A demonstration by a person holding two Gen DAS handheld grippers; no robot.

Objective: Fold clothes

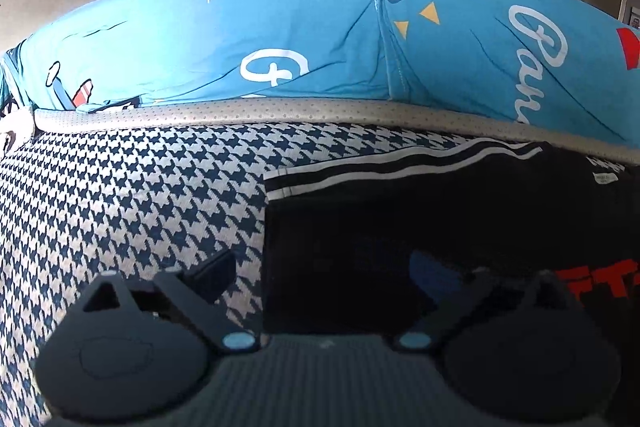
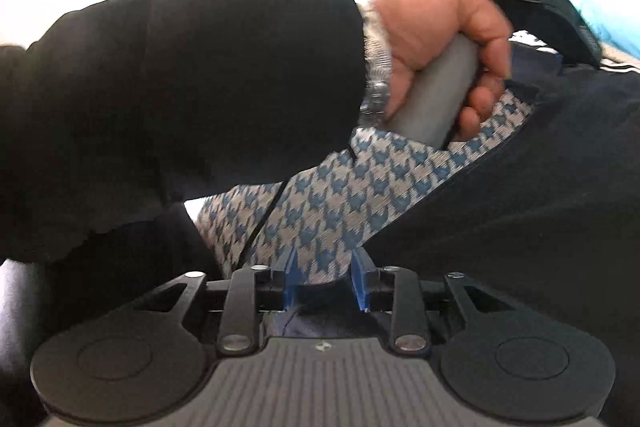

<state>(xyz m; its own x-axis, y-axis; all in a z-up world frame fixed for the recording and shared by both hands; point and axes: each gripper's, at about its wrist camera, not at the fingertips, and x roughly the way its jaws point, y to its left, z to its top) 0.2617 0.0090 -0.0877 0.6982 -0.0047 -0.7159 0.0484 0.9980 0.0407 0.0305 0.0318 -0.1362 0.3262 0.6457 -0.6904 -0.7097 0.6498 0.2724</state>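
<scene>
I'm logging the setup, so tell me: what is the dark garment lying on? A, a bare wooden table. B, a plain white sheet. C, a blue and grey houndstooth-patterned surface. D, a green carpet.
C: in the left wrist view the black garment with white stripes lies flat on the houndstooth surface, and the same pattern shows beside the dark cloth in the right wrist view.

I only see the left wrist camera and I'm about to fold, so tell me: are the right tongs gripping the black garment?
Observer: No. The right tongs are slightly parted; only the houndstooth cover shows between the blue pads.
Operator: Where is the garment there?
Observer: The dark garment lies on the picture's right, beside the pads.
Operator: Anything in the way?
Observer: A hand in a black sleeve grips a grey handle just ahead.
</scene>
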